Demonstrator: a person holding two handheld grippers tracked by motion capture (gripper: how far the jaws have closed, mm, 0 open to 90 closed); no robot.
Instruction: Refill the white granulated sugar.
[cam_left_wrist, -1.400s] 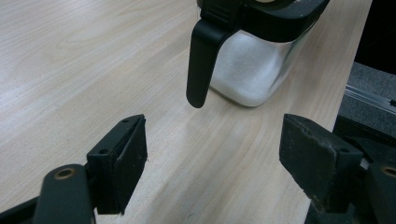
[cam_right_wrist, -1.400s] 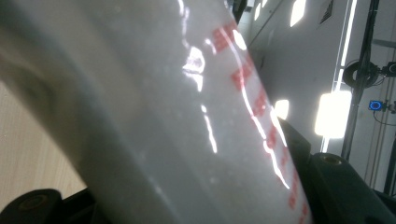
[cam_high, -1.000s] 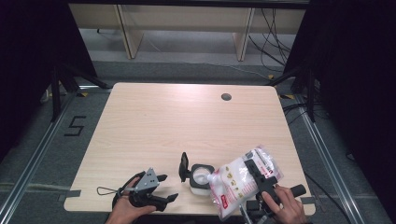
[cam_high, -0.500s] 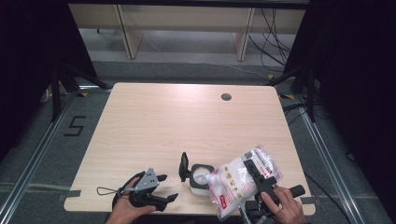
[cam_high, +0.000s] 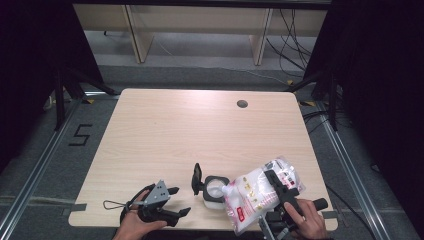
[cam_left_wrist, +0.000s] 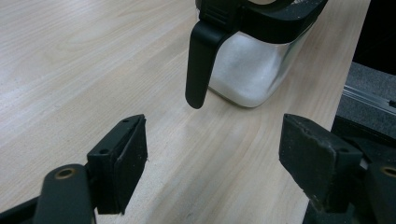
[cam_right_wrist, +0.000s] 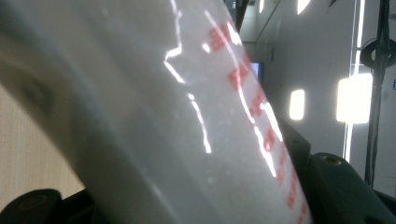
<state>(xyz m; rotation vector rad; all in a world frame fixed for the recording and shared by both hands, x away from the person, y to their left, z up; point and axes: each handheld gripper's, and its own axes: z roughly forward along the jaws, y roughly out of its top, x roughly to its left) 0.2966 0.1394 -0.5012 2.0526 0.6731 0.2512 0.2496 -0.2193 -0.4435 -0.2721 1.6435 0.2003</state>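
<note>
A clear container (cam_high: 214, 192) with a black rim and an upright flipped lid (cam_high: 197, 178) stands near the table's front edge, holding white powder. In the left gripper view the container (cam_left_wrist: 252, 70) stands ahead, its black lid (cam_left_wrist: 201, 65) hanging down in front. My right gripper (cam_high: 281, 189) is shut on a plastic bag (cam_high: 257, 197) of white powder with red print, tilted with its corner over the container's mouth. Close up, the bag (cam_right_wrist: 187, 130) covers the right gripper view. My left gripper (cam_high: 177, 201) rests open on the table, left of the container, nothing between its jaws.
The wooden table (cam_high: 200, 130) has a round cable hole (cam_high: 242, 104) at the back right. Shelving legs and cables lie on the floor beyond it. A floor mark reading 5 (cam_high: 80, 135) sits left of the table.
</note>
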